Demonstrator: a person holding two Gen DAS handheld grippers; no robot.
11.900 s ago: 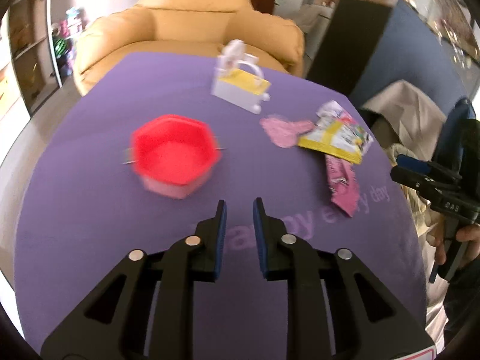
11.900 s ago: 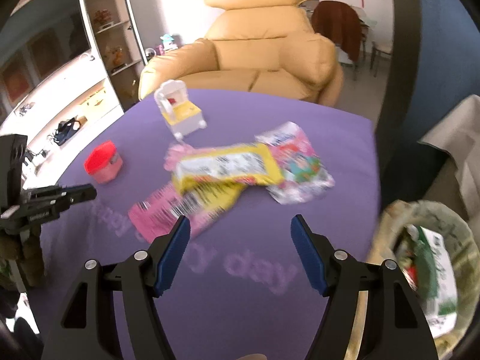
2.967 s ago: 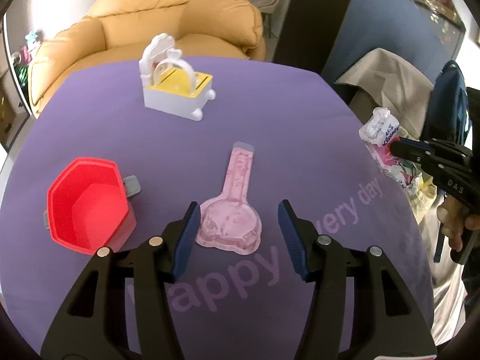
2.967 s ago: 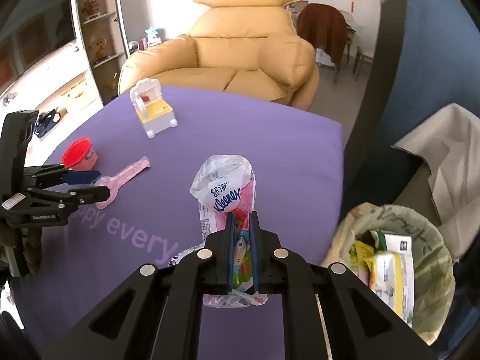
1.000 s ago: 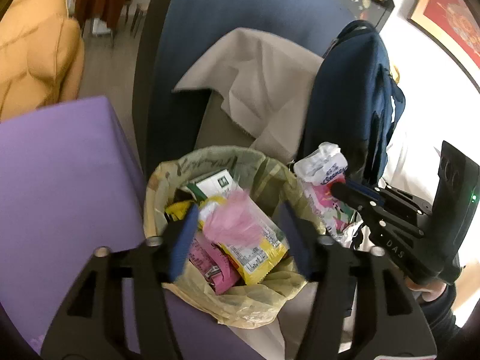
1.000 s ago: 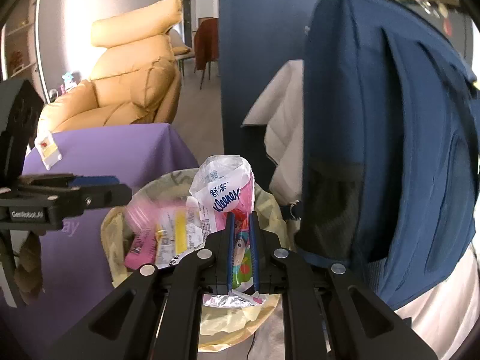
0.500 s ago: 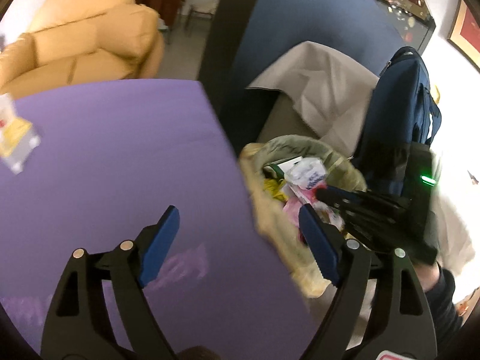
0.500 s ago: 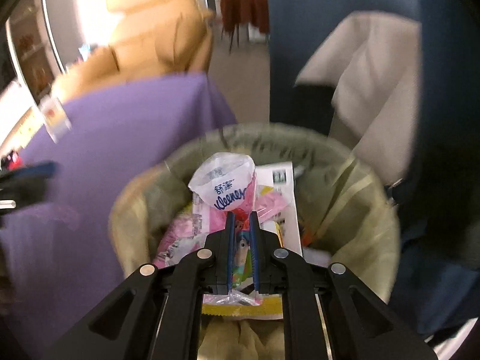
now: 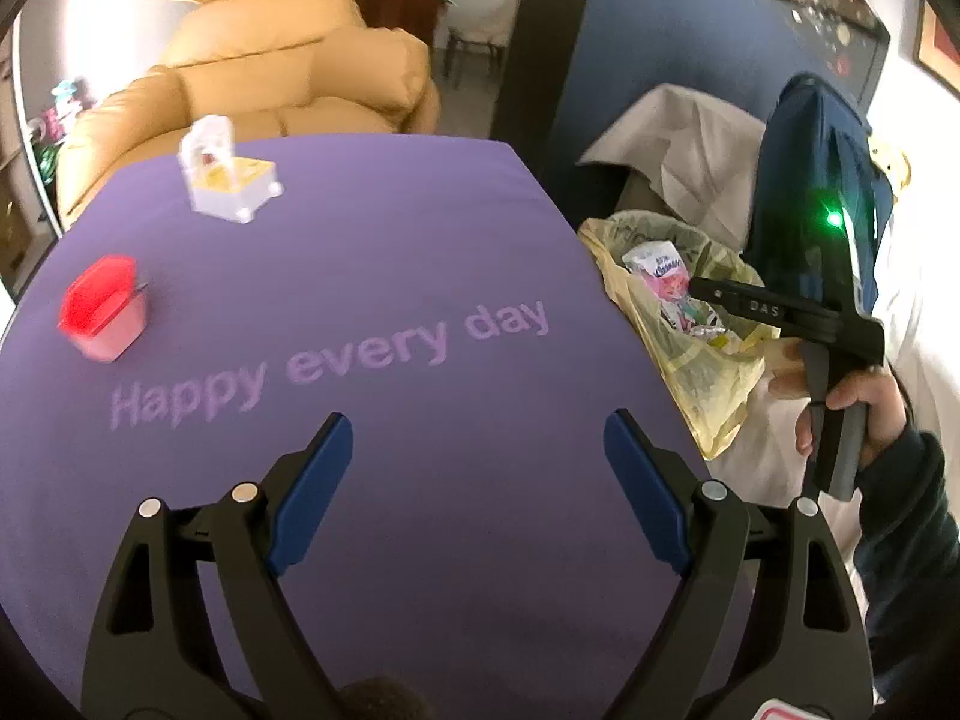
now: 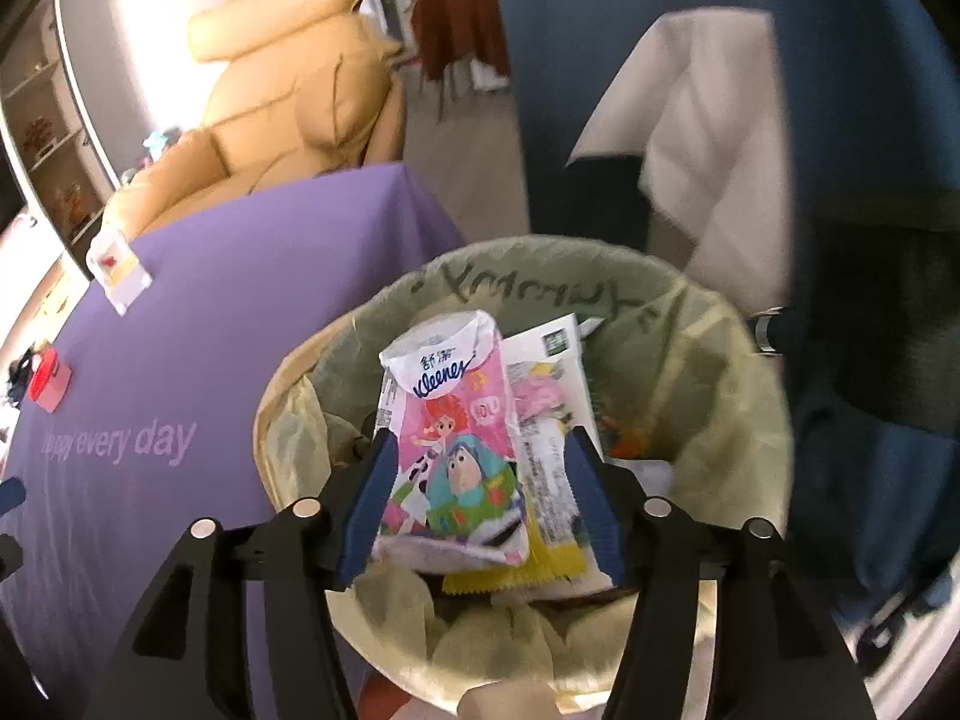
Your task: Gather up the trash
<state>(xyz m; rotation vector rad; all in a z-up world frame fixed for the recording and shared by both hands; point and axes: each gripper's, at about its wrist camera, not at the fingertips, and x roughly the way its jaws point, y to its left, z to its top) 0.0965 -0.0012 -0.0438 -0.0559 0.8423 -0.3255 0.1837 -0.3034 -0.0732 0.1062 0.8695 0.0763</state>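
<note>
Here, over the lined waste bin (image 10: 708, 360), the right gripper (image 10: 480, 498) is letting go: its jaws are opening, the blue pads standing clear on either side of a cartoon-printed tissue packet (image 10: 456, 450), which lies between them on top of the wrappers already in the bin. Doing this step well, on this evidence, means spreading the jaws fully and lifting straight up, so that neither pad drags the light packet back over the rim; the thin yellow liner could also snag on a finger. Beside the bin, the left gripper (image 9: 480, 492) hangs over the purple tablecloth (image 9: 390, 240) with its jaws opening too and nothing between them. Across the printed words "Happy every day", no wrappers remain in view on the cloth; only a red box (image 9: 102, 309) near the left edge and, farther back, a small white-and-yellow toy (image 9: 228, 177). Whether either counts as trash cannot be told from here, so the collecting looks close to finished. Beyond the table stand a tan armchair (image 9: 288, 60) and a blue partition (image 9: 660, 60).
</note>
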